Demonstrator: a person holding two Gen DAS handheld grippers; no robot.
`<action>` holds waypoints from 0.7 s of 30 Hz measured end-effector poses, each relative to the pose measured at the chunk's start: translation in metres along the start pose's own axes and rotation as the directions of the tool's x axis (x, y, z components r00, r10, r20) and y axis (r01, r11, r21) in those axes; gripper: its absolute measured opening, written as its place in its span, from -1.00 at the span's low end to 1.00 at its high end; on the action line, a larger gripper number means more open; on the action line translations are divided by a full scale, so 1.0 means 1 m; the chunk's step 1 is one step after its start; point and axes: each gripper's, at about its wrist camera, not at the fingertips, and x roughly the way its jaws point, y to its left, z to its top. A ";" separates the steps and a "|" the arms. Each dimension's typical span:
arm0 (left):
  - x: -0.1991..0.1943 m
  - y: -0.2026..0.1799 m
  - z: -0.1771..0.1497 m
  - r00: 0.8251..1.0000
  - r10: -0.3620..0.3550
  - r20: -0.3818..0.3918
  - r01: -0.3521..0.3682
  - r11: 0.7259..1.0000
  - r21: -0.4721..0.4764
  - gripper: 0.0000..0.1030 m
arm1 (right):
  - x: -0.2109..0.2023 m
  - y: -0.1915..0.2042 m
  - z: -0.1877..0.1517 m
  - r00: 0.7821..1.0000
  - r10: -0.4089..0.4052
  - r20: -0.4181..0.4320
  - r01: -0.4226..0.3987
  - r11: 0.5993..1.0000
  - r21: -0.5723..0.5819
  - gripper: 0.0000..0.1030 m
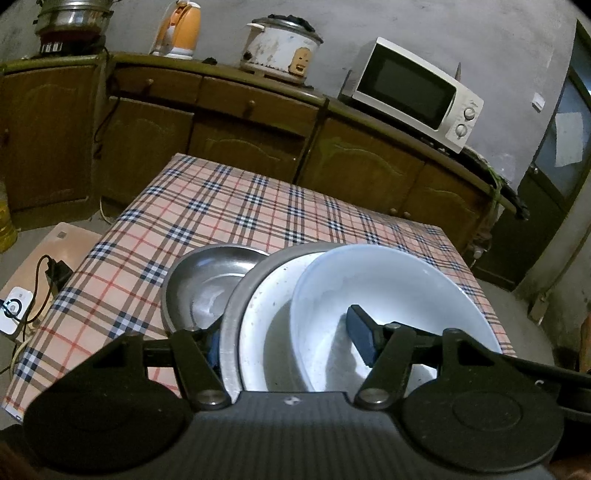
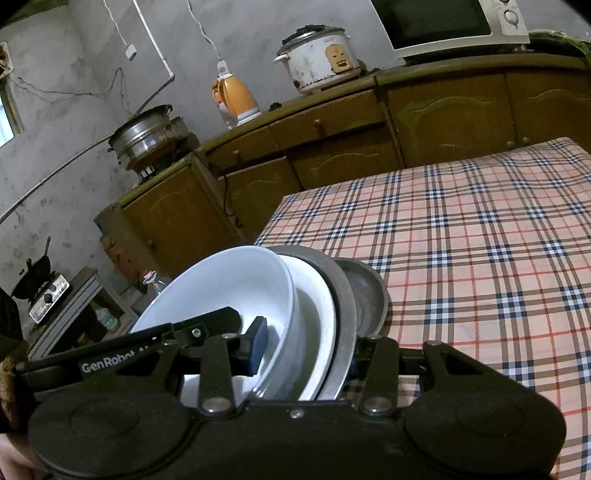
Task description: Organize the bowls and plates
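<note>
Both grippers clamp one nested stack of dishes from opposite sides. Left gripper (image 1: 288, 339) has one blue pad inside the white bowl (image 1: 388, 295) and the other pad outside the metal rim, jaws pressed on the stack. Right gripper (image 2: 306, 343) mirrors this, with a blue pad inside the same white bowl (image 2: 229, 288) and its far finger behind the metal plates, also clamped on the stack.

That bowl sits tilted inside a white enamel plate with a grey rim (image 1: 258, 321), and a steel plate (image 1: 207, 284) lies behind both. Whether the stack touches the surface cannot be told; it is at the near edge of the checked tablecloth (image 1: 229, 206).

Beyond the stack the cloth-covered surface stretches away bare. Past it runs a row of brown wooden cabinets (image 1: 236, 122). On their top stand an orange kettle (image 1: 181, 29), a worn white rice cooker (image 1: 280, 48) and a white microwave (image 1: 417, 92). A steel steamer pot (image 2: 144, 136) sits at the far end of the row, and a small gas stove with a dark wok (image 2: 40, 284) stands low beside the wall.
</note>
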 end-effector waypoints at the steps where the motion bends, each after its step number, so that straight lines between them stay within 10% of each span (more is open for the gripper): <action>1: 0.001 0.001 0.000 1.000 0.000 -0.002 0.000 1.000 -0.002 0.27 | 0.001 0.000 0.000 1.000 -0.001 -0.003 0.001 1.000 0.000 -0.01; 21: 0.016 0.012 0.002 0.999 0.008 -0.036 -0.008 1.000 -0.014 0.27 | 0.017 0.004 -0.001 0.999 -0.005 -0.032 0.005 1.000 0.009 -0.01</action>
